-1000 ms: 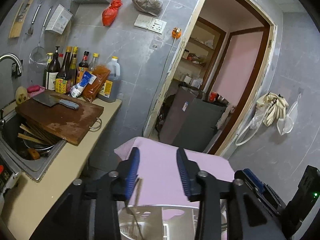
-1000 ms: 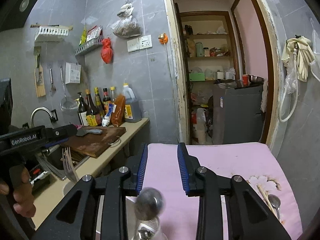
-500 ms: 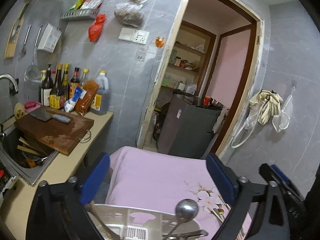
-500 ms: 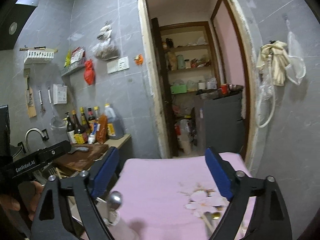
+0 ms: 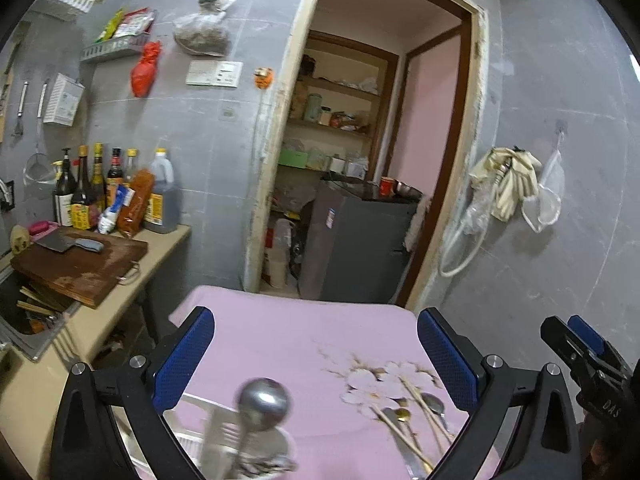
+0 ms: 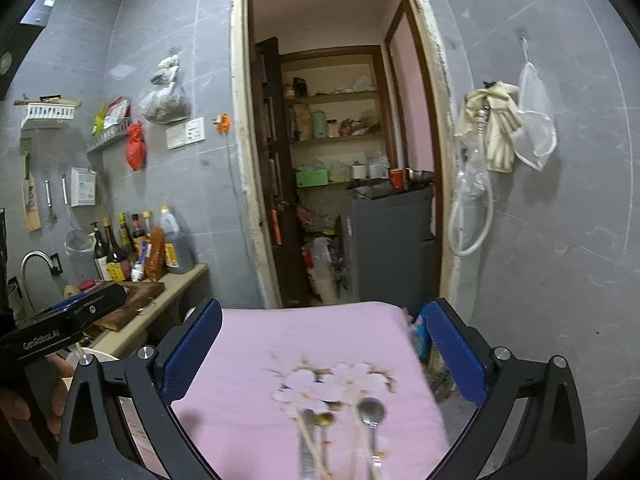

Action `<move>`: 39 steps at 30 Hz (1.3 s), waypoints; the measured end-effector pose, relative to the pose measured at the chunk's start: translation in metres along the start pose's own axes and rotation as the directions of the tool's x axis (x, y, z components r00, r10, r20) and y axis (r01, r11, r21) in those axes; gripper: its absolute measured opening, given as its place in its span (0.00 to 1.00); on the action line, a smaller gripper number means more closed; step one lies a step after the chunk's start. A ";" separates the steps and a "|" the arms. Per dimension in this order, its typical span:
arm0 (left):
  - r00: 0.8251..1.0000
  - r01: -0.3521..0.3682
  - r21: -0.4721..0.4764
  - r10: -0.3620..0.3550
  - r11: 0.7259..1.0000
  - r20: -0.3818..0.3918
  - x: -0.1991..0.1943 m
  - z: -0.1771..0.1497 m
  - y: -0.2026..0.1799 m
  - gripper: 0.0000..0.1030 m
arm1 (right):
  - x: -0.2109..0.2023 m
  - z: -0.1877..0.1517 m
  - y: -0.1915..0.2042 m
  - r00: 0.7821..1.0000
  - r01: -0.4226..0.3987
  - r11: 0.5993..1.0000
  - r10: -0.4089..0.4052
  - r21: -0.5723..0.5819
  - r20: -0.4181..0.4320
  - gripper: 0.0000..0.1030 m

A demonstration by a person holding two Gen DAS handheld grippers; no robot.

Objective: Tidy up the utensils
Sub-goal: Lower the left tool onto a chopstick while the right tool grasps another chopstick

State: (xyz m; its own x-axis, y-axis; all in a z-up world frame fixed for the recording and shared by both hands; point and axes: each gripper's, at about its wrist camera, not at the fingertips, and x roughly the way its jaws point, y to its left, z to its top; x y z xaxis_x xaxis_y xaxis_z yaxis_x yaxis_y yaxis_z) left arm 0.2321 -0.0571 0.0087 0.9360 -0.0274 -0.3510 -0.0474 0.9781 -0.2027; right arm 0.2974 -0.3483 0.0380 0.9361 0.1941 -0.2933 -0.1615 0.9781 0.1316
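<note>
Spoon (image 6: 371, 414) (bowl toward doorway (image 6: 340, 160)) lies lengthwise.

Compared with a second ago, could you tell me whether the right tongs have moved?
Yes. The right tongs have pulled back from the doorway and off the ladle; the pink cloth and loose spoons now lie ahead.

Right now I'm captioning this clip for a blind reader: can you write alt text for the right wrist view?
The right gripper, jaws wide open and empty, hangs over a pink tablecloth where spoons and chopsticks lie loose on a flower print. Beyond is a grey tiled kitchen with an open pantry doorway; sauce bottles stand on a counter at left.
</note>
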 end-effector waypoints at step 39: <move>0.897 0.028 -0.020 -0.034 0.999 -0.440 0.148 -0.133 -0.091 0.67 | 0.187 -0.127 -0.104 0.837 -0.339 0.939 0.330 0.059 -0.436 0.44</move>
State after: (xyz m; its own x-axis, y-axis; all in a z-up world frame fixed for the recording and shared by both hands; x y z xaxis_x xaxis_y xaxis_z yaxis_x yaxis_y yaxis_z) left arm 0.3286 -0.1781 -0.1464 0.6879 -0.1490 -0.7104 -0.0277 0.9726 -0.2308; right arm 0.4497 -0.4036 -0.1511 0.5939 0.5185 -0.6151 -0.4509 0.8478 0.2793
